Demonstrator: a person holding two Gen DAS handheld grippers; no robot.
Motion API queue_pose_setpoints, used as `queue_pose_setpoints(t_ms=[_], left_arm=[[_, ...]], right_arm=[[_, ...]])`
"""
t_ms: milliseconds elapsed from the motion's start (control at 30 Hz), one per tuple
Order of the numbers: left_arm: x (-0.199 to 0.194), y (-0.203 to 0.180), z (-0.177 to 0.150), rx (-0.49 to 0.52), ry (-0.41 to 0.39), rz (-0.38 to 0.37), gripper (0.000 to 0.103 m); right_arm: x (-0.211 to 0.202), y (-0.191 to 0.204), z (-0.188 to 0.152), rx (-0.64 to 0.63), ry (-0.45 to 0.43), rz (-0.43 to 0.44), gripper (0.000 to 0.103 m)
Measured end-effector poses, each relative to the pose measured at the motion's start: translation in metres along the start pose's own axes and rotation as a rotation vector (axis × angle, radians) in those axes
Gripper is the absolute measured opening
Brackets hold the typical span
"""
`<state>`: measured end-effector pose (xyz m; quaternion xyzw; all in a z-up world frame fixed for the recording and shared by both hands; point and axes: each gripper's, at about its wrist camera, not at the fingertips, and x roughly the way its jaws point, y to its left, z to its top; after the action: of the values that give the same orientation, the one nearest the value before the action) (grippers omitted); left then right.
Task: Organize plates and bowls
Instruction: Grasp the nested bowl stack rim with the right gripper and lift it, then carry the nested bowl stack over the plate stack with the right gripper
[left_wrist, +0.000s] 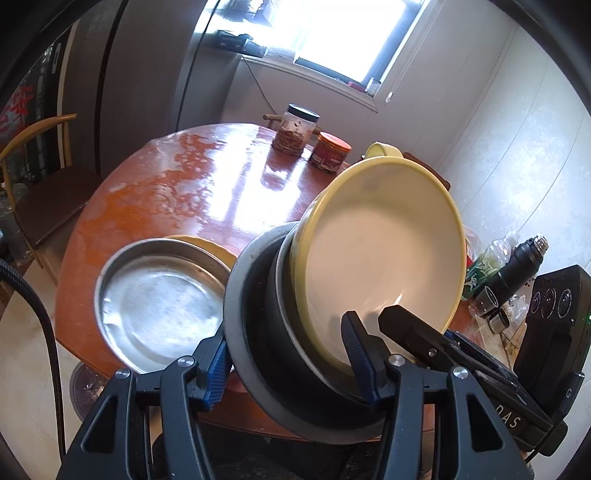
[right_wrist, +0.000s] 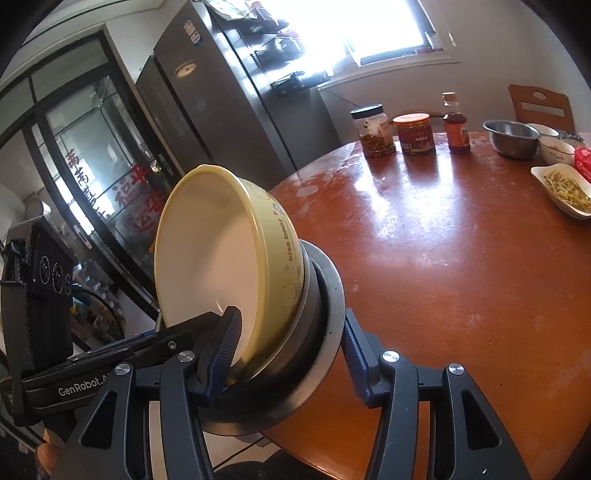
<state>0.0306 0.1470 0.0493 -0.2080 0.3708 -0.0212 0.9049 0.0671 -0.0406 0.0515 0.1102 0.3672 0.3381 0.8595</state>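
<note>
Stack: my left tool (left_wrist: 291, 363) and right tool (right_wrist: 286, 354) both clamp a tilted nest of bowls (left_wrist: 258, 332), a yellow-rimmed white bowl (left_wrist: 384, 258) innermost.
Below left tool: round steel pan (left_wrist: 159, 302) on red-brown desk (left_wrist: 207, 177).

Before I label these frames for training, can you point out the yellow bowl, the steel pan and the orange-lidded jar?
yellow bowl (left_wrist: 384, 251): left wrist view, white inner wall.
steel pan (left_wrist: 159, 306): left wrist view, flat bottom.
orange-lidded jar (right_wrist: 413, 134): right wrist view, label side.
</note>
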Motion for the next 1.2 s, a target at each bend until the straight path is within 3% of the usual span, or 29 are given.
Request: queue_pose_setpoints(t_ms=[233, 633, 1200], left_arm=[[-0.009, 0.034, 0.016, -0.015, -0.026, 0.033, 0.056], [0.006, 0.085, 0.028, -0.052, 0.016, 0.067, 0.056], [0.022, 0.092, 0.024, -0.037, 0.025, 0.097, 0.056]], right_arm=[[0.032, 0.029, 0.013, -0.022, 0.014, 0.039, 0.055], [0.086, 0.049, 0.015, -0.014, 0.080, 0.058, 0.055], [0.110, 0.046, 0.008, 0.016, 0.140, 0.059, 0.055]])
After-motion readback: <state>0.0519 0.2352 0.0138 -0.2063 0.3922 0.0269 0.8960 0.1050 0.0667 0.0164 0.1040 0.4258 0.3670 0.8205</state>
